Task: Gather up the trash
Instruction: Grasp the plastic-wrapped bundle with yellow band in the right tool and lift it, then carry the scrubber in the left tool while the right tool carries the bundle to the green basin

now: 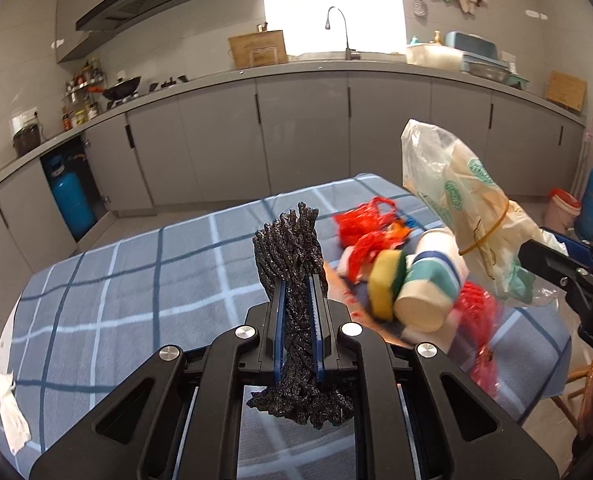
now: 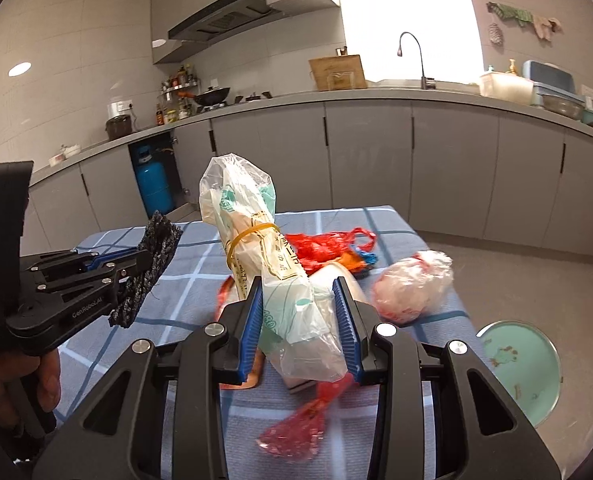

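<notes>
This is a home kitchen. A long grey counter [image 1: 336, 70] carries a sink tap [image 1: 338, 32]; left of the tap stands a wok [image 1: 122, 88], under a range hood [image 1: 136, 4].

Two tongs [image 2: 298, 320], two gas cylinders [image 1: 70, 196], one faucet [image 1: 338, 32].

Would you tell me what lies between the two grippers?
In the left wrist view: yellow sponge, striped paper cup, red net bags.
</notes>
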Demonstrator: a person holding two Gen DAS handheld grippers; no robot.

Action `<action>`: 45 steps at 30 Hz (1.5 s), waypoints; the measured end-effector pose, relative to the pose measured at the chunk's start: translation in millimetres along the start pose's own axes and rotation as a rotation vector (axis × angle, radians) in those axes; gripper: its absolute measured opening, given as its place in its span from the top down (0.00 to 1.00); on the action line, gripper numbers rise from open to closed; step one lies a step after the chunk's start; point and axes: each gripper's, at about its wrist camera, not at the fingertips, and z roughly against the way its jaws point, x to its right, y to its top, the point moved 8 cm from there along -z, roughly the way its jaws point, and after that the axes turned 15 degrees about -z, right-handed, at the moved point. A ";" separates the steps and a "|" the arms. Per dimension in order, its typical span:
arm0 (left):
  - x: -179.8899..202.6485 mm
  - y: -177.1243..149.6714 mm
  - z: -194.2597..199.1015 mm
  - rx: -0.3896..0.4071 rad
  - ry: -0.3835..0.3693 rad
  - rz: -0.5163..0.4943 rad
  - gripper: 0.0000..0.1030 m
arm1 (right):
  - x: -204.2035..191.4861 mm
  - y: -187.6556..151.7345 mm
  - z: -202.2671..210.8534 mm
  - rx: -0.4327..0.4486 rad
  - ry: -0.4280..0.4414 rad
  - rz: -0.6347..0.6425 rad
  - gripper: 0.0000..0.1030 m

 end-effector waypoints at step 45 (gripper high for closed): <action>289.9 149.1 -95.1 0.059 -0.412 -0.308 0.88 | 329.3 9.1 12.5 0.070 -0.495 -0.347 0.64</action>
